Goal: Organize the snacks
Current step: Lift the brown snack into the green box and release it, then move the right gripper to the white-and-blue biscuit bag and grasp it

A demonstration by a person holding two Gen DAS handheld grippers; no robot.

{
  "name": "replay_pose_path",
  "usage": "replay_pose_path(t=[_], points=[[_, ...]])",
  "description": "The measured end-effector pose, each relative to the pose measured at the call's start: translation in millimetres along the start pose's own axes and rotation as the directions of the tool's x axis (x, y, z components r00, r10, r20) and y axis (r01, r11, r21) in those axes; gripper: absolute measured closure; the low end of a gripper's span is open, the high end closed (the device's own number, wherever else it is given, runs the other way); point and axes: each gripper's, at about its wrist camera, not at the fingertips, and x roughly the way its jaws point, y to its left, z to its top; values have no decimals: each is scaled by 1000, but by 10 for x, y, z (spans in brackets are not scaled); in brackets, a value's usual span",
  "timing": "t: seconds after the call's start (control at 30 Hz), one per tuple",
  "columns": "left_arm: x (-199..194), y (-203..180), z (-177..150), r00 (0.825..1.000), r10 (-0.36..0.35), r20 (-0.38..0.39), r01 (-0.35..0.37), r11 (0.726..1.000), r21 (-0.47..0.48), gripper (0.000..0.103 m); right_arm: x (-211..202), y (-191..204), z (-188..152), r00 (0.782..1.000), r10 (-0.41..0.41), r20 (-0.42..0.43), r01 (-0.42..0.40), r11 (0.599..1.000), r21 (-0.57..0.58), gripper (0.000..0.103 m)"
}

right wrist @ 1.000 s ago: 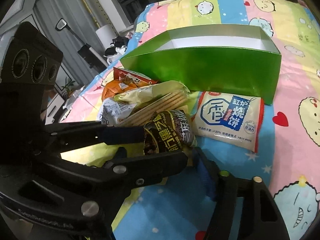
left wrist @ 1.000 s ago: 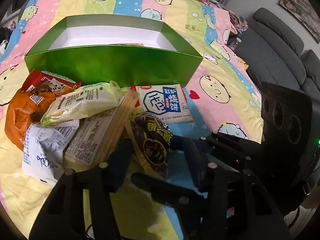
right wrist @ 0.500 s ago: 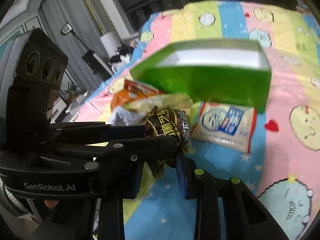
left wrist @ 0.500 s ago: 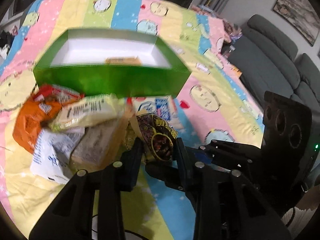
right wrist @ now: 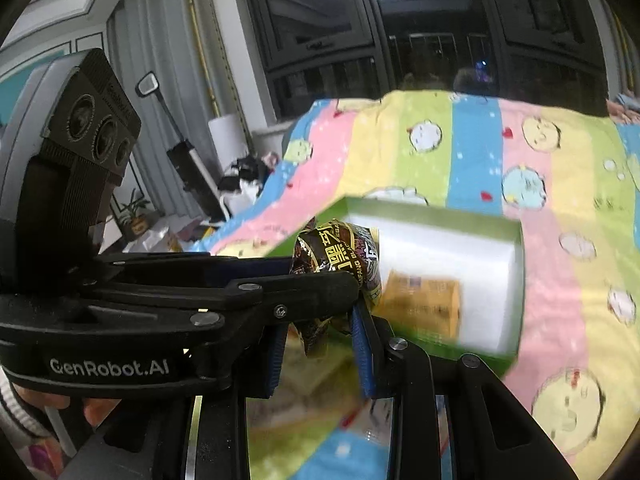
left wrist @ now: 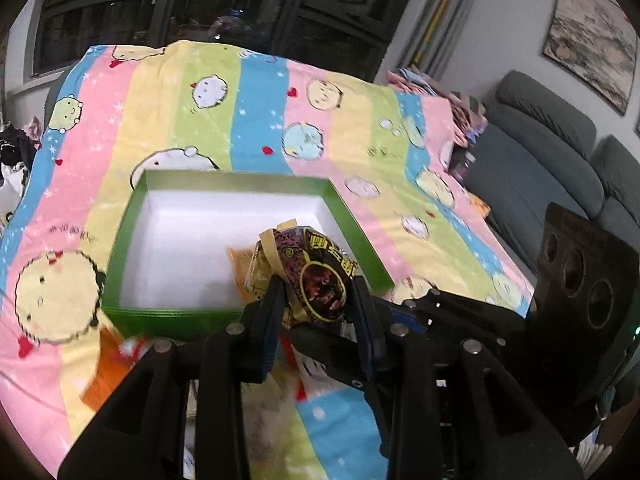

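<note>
A dark brown and gold snack packet (left wrist: pixel 320 276) hangs in the air over the near wall of the green box (left wrist: pixel 124 240). My left gripper (left wrist: pixel 316 304) is shut on its sides. From the right, my right gripper (left wrist: pixel 352 336) grips the packet's lower end. In the right wrist view the packet (right wrist: pixel 336 256) stands above my right gripper (right wrist: pixel 320 340), and its tail hangs between the blue pads. The left gripper (right wrist: pixel 320 272) crosses in from the left there. An orange packet (right wrist: pixel 420 296) lies inside the white-floored box (right wrist: pixel 516 240).
The box sits on a striped cartoon bedspread (left wrist: pixel 260 112). Blurred snack packets (left wrist: pixel 108 368) lie below the grippers in front of the box. A grey sofa (left wrist: pixel 540 152) stands to the right, dark windows behind. A hand (right wrist: pixel 96 412) holds the left gripper.
Both grippers shut on the dark packet and lifted it off the pile toward the box. The other snacks have slid to the bottom of the views; the box interior now shows.
</note>
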Motion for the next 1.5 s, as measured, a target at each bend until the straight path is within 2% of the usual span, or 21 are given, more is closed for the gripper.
replay_pose_path(t=[0.23,0.37,0.47,0.5,0.6,0.67,0.8,1.07,1.23,1.43,1.5], points=[[313,331,217,999,47,-21,-48,997,-54,70,402,-132,182,1000,10,-18,-10,1000,14,71],[453,477,217,996,68,-52,-72,994,-84,69,632,-197,191,998,24,-55,-21,999,50,71],[519,529,211,994,89,-70,-95,991,-91,64,767,-239,184,996,25,-83,-20,997,70,71],[550,564,205,992,100,-78,-107,990,-95,59,798,-252,180,996,25,-90,-18,997,75,71],[581,629,177,986,139,-91,-148,984,-101,23,872,-279,161,994,13,-111,-2,995,95,67],[539,637,158,984,162,-80,-169,981,-95,18,879,-280,137,992,-3,-126,16,995,100,64],[413,650,122,973,224,-61,-228,971,-73,0,786,-256,79,991,-50,-123,60,995,81,45],[117,623,6,949,314,-26,-315,948,-56,0,318,-147,-19,997,-52,-65,56,996,71,17],[-47,612,-168,931,361,-53,-364,928,-74,1,58,-27,-138,996,-56,-62,60,997,58,13],[-240,600,-373,951,298,-82,-306,945,-113,0,-137,37,-319,995,-51,-87,60,993,104,12],[-315,657,-430,959,269,-87,-280,950,-142,1,-157,28,-375,993,-51,-110,65,990,123,4]])
